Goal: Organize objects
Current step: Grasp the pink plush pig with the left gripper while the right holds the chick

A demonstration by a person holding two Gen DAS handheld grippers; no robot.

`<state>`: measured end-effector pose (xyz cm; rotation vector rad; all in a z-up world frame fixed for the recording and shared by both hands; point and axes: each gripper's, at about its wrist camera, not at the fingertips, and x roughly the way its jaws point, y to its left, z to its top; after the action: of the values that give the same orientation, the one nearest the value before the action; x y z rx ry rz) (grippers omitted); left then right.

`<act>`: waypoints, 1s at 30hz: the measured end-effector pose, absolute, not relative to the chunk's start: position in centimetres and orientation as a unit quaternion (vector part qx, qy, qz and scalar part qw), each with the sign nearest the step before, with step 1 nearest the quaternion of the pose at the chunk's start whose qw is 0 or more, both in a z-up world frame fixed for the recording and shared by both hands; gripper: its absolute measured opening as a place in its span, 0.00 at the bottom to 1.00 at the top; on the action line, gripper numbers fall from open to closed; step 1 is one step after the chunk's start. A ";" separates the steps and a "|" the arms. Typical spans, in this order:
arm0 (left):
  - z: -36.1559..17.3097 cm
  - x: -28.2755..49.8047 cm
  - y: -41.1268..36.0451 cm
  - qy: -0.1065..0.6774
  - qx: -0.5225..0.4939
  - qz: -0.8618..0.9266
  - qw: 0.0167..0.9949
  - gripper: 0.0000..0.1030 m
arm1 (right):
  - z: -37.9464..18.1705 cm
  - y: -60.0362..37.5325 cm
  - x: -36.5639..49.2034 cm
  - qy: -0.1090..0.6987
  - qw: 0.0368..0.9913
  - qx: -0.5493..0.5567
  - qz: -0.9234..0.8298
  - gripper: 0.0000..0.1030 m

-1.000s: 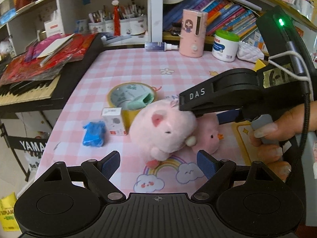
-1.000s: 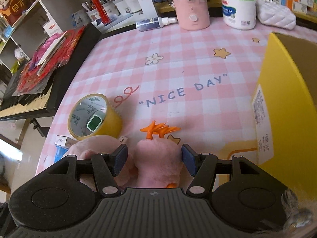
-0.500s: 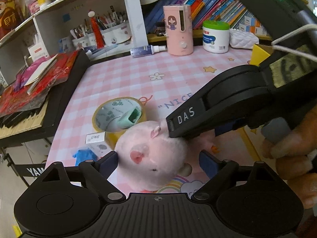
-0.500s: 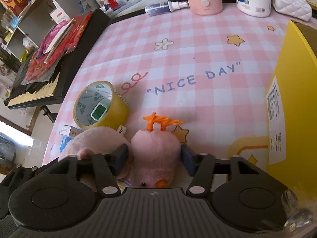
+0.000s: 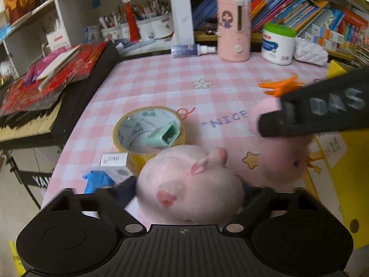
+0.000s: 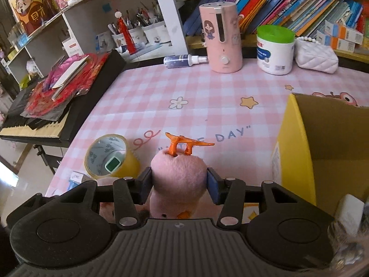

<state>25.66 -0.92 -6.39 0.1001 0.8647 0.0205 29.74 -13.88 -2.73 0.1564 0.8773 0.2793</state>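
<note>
My right gripper (image 6: 179, 185) is shut on a small pink plush chick (image 6: 178, 180) with orange feet, held above the pink checked table beside the open yellow box (image 6: 297, 147). In the left wrist view the chick (image 5: 280, 159) hangs under the right gripper's black arm. My left gripper (image 5: 186, 196) has its fingers on both sides of a larger pink plush pig (image 5: 191, 182); whether the pads press it is hidden. A yellow tape roll (image 5: 147, 131) with a green item inside lies behind the pig.
A small white box (image 5: 114, 161) and a blue item (image 5: 98, 180) lie left of the pig. A keyboard with red papers (image 6: 57, 106) is at the left. A pink humidifier (image 6: 222, 39), a white jar (image 6: 274, 50), a spray bottle (image 6: 184, 59) and a white pouch (image 6: 316, 57) stand at the back.
My right gripper has lifted the chick off the table and toward the yellow box. My left gripper has moved forward around the pig.
</note>
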 end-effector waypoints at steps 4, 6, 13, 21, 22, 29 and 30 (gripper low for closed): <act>-5.7 24.7 0.0 0.413 0.031 0.002 0.910 0.67 | -2.6 -13.6 28.6 0.420 0.895 0.064 0.131 0.45; -5.1 23.9 0.5 0.407 0.019 0.001 0.913 0.67 | -2.3 -13.4 27.7 0.417 0.898 0.060 0.130 0.45; -1.7 20.1 3.4 0.373 -0.022 0.001 0.928 0.67 | -0.9 -12.6 24.3 0.391 0.910 0.036 0.135 0.45; 0.5 14.8 5.3 0.341 -0.024 -0.003 0.940 0.67 | -0.3 -11.3 19.1 0.351 0.923 -0.002 0.155 0.45; 0.4 14.2 5.4 0.342 -0.023 -0.003 0.939 0.67 | -0.3 -11.0 18.3 0.348 0.925 -0.007 0.155 0.45; 0.1 9.7 7.0 0.345 -0.031 -0.005 0.938 0.67 | -0.4 -9.6 13.7 0.353 0.924 -0.013 0.145 0.45; 0.2 9.1 7.3 0.342 -0.032 -0.005 0.939 0.67 | -0.4 -9.4 13.1 0.355 0.924 -0.014 0.143 0.45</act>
<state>9.09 7.26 0.20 -0.0656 0.6986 -0.0098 13.08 -9.41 -0.42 -0.0280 0.7292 0.2940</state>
